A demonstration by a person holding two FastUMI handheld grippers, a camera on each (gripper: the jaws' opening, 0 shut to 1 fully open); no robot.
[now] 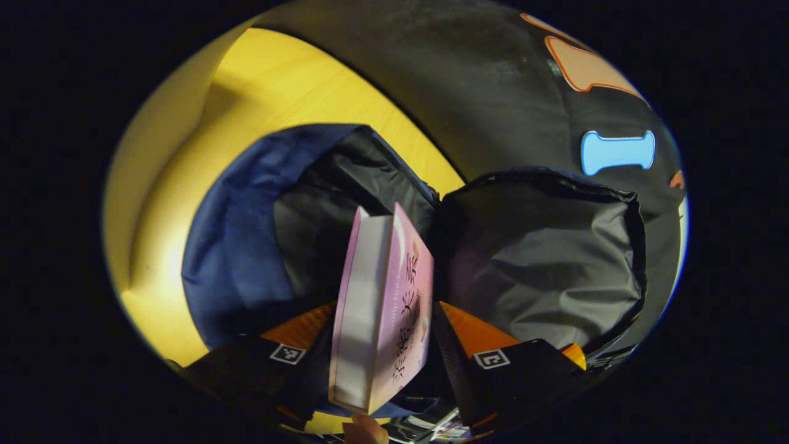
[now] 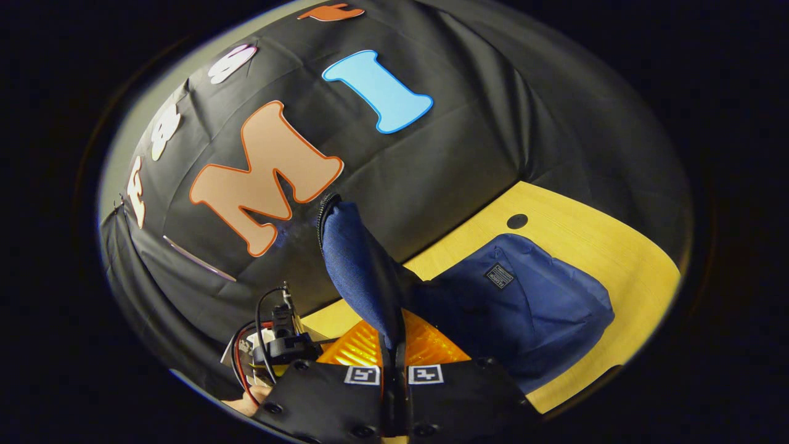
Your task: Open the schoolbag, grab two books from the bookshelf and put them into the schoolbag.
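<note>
Left gripper (image 1: 382, 345) clamps pink book (image 1: 382, 308) over open schoolbag (image 1: 542, 259) | right gripper (image 2: 394, 364) pinches schoolbag flap (image 2: 357, 265) | label unreadable

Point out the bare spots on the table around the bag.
Bare yellow wooden table lies beyond the blue fabric schoolbag, up to the black cloth wall. Crowded at the bag's mouth: the left gripper holds a pink book there.

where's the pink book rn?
In the left gripper view the pink book stands between the left gripper fingers, held over the open schoolbag, just in front of its raised grey-lined flap.
</note>
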